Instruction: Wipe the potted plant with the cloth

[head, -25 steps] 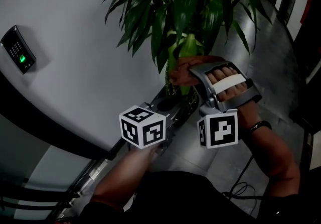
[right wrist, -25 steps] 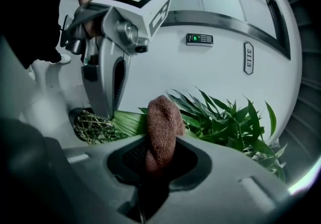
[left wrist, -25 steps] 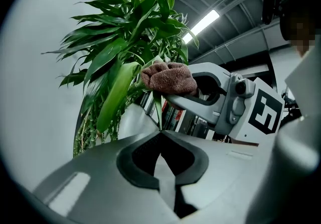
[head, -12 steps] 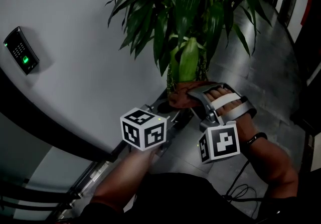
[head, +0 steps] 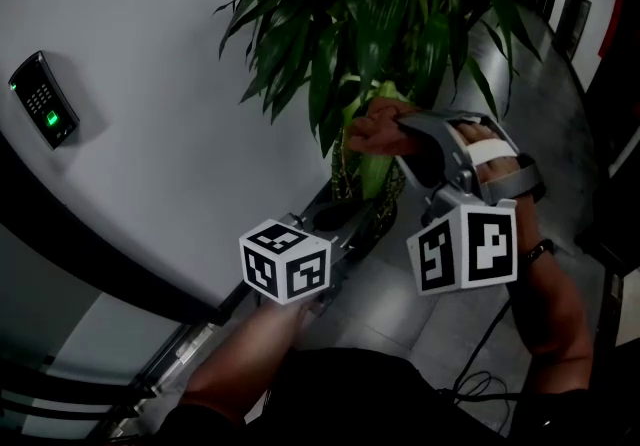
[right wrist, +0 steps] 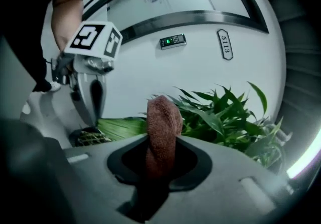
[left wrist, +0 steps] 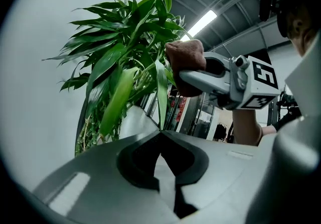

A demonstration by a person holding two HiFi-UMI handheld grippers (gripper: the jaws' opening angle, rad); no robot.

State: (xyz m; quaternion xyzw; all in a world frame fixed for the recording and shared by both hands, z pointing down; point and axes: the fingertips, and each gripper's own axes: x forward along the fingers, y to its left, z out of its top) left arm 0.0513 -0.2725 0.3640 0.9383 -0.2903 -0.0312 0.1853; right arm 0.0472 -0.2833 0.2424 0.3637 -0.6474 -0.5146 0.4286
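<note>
Left tool (left wrist: 161,140): mine, clenched shut on nothing, held low, pointing toward the plant's stems.
Right tool (right wrist: 161,140): mine, grasping the brown cloth (right wrist: 163,117), pressed against 1 pale leaf (head: 372,169).
Potted plant (head: 370,24): just beside the curved white wall (head: 150,84).

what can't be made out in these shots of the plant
- Top of the plant: head view, cut off by the upper edge.
- Whether the cloth touches it: head view, too dark.
- Buttons on the keypad: head view, too small.
- Number on the wall plate: right gripper view, too small, warped.
</note>
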